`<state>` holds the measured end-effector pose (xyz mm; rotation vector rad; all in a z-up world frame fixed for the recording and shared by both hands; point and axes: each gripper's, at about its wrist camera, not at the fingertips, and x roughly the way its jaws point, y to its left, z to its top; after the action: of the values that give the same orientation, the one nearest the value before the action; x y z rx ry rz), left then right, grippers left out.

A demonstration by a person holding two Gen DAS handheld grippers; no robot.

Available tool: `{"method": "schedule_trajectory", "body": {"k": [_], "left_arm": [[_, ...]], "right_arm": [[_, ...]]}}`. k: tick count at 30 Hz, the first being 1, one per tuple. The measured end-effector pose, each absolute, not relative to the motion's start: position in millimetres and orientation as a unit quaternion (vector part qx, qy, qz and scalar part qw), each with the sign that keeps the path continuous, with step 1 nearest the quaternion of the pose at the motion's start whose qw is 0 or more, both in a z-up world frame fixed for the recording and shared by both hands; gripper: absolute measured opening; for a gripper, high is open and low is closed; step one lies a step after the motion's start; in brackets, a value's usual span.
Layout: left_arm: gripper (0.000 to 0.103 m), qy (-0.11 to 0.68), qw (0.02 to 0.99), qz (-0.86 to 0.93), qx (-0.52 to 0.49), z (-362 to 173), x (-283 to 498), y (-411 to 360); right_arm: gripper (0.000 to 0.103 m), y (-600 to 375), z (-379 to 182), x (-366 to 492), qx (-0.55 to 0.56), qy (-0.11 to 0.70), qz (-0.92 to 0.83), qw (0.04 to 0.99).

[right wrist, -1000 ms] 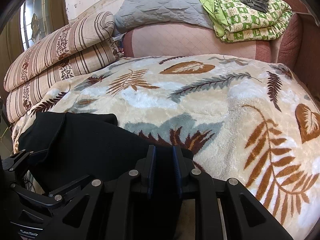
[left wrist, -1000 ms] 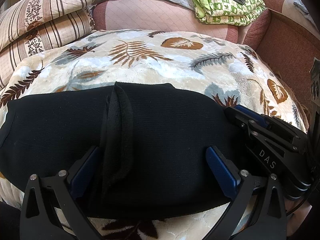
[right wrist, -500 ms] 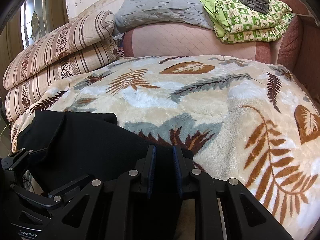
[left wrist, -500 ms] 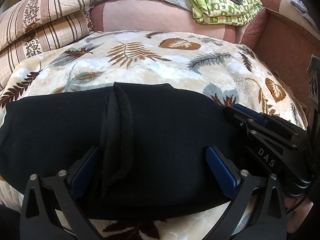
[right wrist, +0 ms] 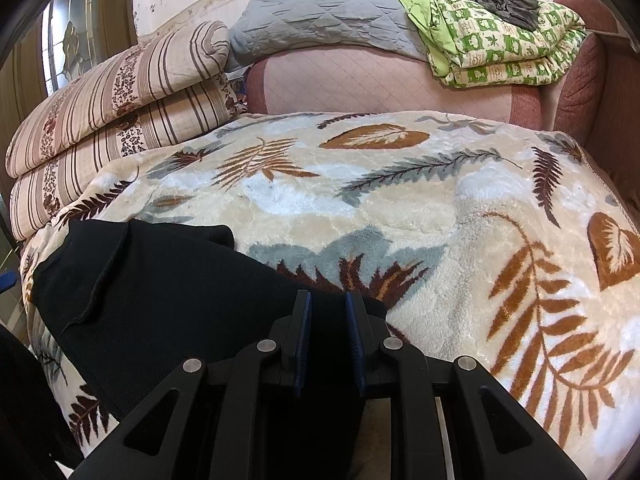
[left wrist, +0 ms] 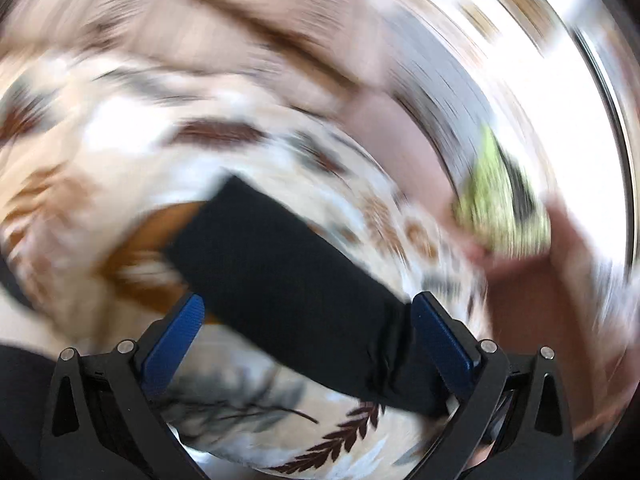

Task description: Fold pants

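Our left gripper point(left wrist: 306, 332) has its blue-padded fingers spread wide apart; its view is heavily blurred. A band of the black pants point(left wrist: 280, 280) runs between those fingers, bunched against the right-hand finger. Our right gripper point(right wrist: 327, 334) is pinched shut on the pants' point(right wrist: 168, 292) near edge; they spread to its left over the leaf-print blanket point(right wrist: 420, 208), which stretches ahead and rightward.
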<state>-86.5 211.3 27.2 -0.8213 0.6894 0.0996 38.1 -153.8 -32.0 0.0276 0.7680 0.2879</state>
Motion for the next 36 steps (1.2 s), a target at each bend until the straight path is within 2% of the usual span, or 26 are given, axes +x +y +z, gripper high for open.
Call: {"method": "schedule_trajectory", "body": {"k": [3,7,10,16,24,26,27,28,29,30,31,33,36], "left_arm": [[0.103,0.336,0.805,0.056,-0.486,-3,-89,244],[0.103,0.348,0.758,0.033,-0.550,-37,-74,249],[0.103,0.348,0.749,0.016,-0.564,-50,-62,246],[0.103,0.293,0.754,-0.044,-0.586,-53,-46,249],[0.103,0.258,0.748,-0.055,-0.609,-57,-53,255],[0.096,0.261,0.751,-0.043,-0.605,-58,-55,256],[0.085,0.264,0.751,-0.033,-0.604,-59,-54,256],[0.065,0.268,0.751,-0.024,-0.603,-60,-55,257],[0.052,0.274,0.751,-0.016,-0.601,-62,-54,258],[0.032,0.284,0.751,-0.004,-0.596,-64,-55,258],[0.018,0.292,0.755,0.005,-0.586,-64,-55,258],[0.009,0.296,0.774,0.020,-0.559,-59,-56,255],[0.008,0.302,0.827,0.040,-0.472,-35,-55,238]], "right_arm": [[0.019,-153,-32,38,0.010,0.373,0.139,0.917],[0.019,-153,-32,38,0.009,0.372,0.138,0.918],[0.019,-152,-32,38,0.010,0.372,0.139,0.918],[0.019,-153,-32,38,0.010,0.372,0.139,0.918],[0.019,-153,-32,38,0.009,0.372,0.138,0.918],[0.019,-153,-32,38,0.008,0.371,0.138,0.918],[0.019,-154,-32,38,0.008,0.371,0.139,0.918],[0.019,-154,-32,38,0.009,0.372,0.139,0.918],[0.019,-153,-31,38,0.009,0.372,0.139,0.918],[0.019,-153,-31,38,0.008,0.372,0.139,0.918],[0.019,-153,-32,38,0.008,0.372,0.139,0.918],[0.019,-153,-31,38,0.009,0.372,0.139,0.918],[0.019,-153,-31,38,0.009,0.372,0.139,0.918]]}}
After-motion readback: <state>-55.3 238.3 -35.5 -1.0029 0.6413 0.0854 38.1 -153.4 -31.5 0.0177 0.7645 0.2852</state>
